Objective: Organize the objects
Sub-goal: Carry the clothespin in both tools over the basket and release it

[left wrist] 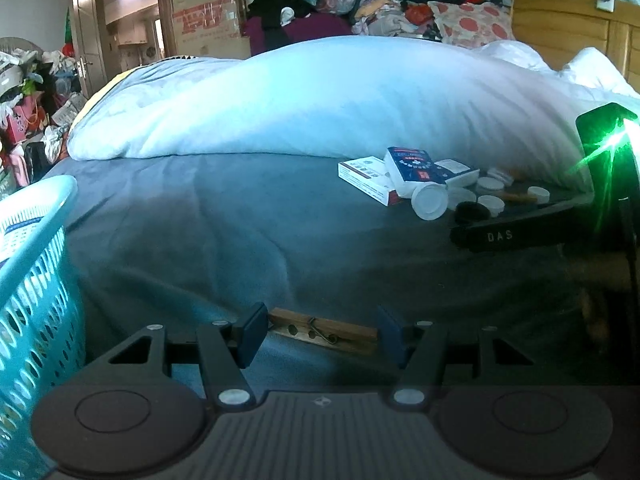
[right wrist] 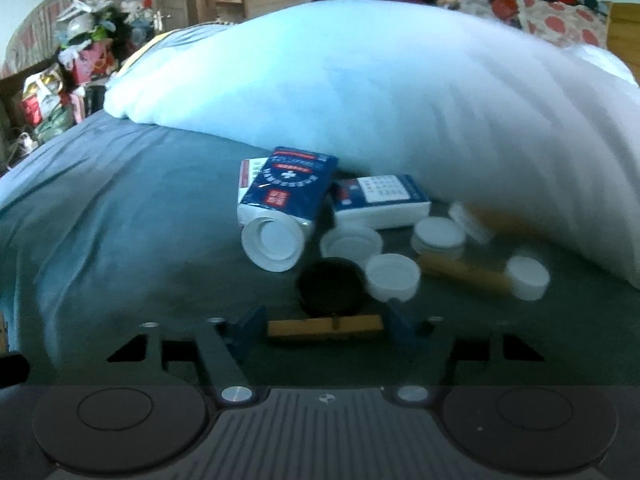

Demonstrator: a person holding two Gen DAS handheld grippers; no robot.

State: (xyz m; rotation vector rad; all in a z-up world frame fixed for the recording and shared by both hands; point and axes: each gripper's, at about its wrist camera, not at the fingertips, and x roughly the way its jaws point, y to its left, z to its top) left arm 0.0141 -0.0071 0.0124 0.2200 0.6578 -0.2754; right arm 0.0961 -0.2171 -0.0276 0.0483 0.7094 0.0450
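tongs: black linkage arms | blue pads | silver screws | ribbed grey housing, round discs

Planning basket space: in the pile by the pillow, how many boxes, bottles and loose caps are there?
Flat cardboard boxes: 2
Blue-labelled bottle with white cap: 1
Loose white round caps: 5
Loose black round cap: 1
Total: 9

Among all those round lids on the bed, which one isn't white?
The black lid, lying nearest the right gripper. Every other loose cap around it, like the white cap beside it, is white.
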